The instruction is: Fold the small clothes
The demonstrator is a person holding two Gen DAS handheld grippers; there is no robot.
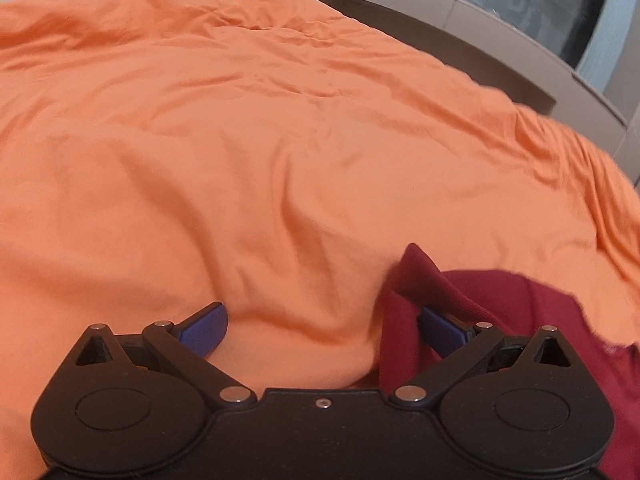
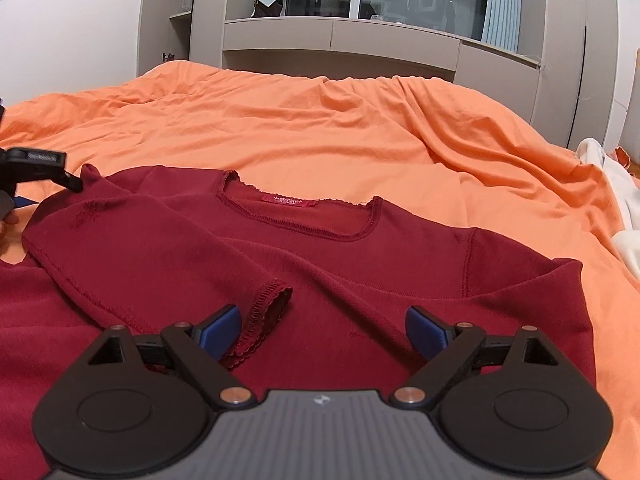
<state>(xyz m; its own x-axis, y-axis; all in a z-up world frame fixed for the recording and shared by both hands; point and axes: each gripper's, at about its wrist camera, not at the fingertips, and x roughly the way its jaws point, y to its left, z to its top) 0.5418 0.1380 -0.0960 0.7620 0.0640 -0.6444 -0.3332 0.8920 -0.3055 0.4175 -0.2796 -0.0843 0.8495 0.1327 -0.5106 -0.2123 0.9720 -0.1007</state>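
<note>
A dark red long-sleeved shirt (image 2: 360, 264) lies flat on the orange bedsheet (image 2: 320, 128), neck opening away from me. Its left sleeve (image 2: 160, 248) is folded across the chest, cuff near the middle. My right gripper (image 2: 322, 334) is open and empty, hovering over the shirt's lower chest just beyond the cuff. My left gripper (image 1: 320, 332) is open at the shirt's left shoulder; the red cloth (image 1: 500, 300) touches its right finger (image 1: 440, 330). The left gripper also shows at the left edge of the right wrist view (image 2: 36, 168).
The orange sheet (image 1: 240, 140) covers the whole bed, wrinkled. A white cloth (image 2: 616, 208) lies at the bed's right edge. Grey cabinets (image 2: 340, 40) and a window stand beyond the far side of the bed.
</note>
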